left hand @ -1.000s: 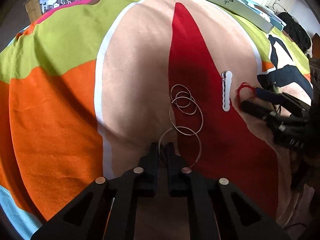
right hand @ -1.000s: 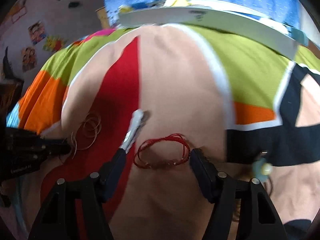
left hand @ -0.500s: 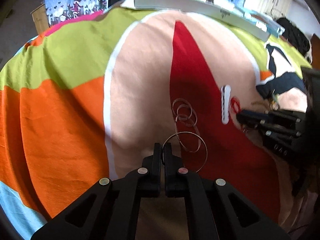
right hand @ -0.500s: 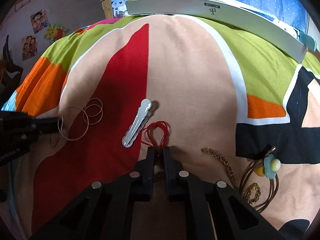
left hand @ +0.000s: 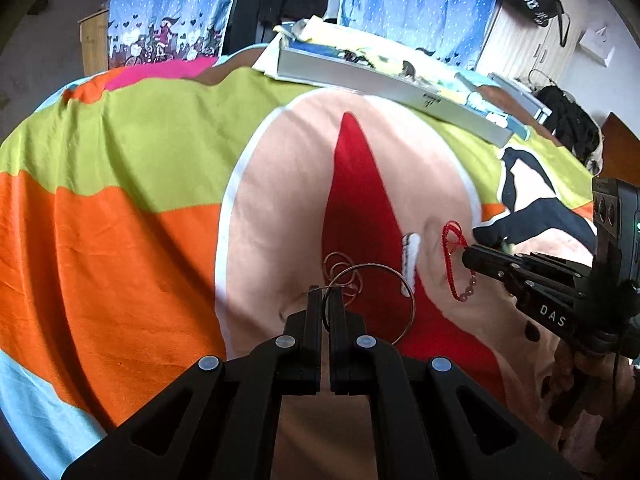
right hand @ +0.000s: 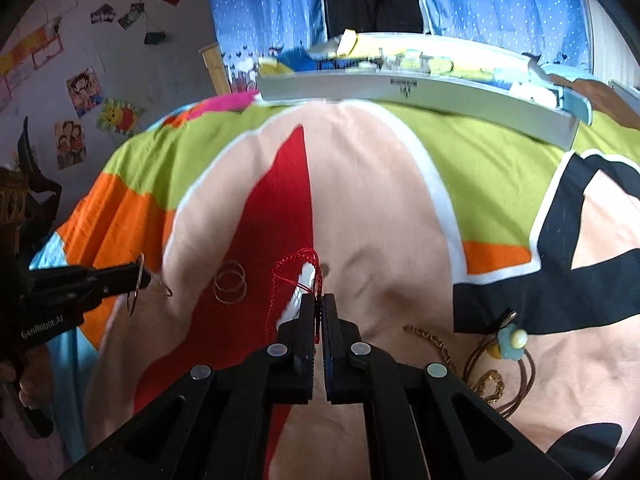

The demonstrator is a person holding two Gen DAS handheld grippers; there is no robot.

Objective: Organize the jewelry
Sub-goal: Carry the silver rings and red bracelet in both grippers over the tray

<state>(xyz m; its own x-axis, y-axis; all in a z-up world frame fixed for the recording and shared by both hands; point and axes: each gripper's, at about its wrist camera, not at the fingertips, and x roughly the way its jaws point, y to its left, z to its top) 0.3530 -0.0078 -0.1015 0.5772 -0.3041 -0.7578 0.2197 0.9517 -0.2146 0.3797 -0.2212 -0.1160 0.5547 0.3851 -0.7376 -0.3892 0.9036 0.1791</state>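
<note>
My left gripper (left hand: 325, 300) is shut on a large thin metal hoop (left hand: 408, 292), lifted above the colourful bedspread (left hand: 120, 220). Smaller copper rings (left hand: 338, 268) still lie on the red patch below it. My right gripper (right hand: 319, 305) is shut on a red string bracelet (right hand: 298, 260), which hangs from its tips; in the left wrist view the bracelet (left hand: 452, 264) dangles with pink beads at its low end. A white hair clip (left hand: 409, 256) lies on the cloth between the two grippers, partly hidden behind the right gripper's fingers in the right wrist view.
A long grey tray (right hand: 420, 94) with mixed items sits at the far edge of the bed. A gold chain (right hand: 434, 344) and a brown cord hair tie with a blue and yellow flower (right hand: 508, 342) lie at the right. A curtain and wardrobe stand behind.
The right gripper closed on the red bracelet and raised it. The left gripper lifted the large hoop off the cloth, away from the smaller rings. Both cameras have tilted up.
</note>
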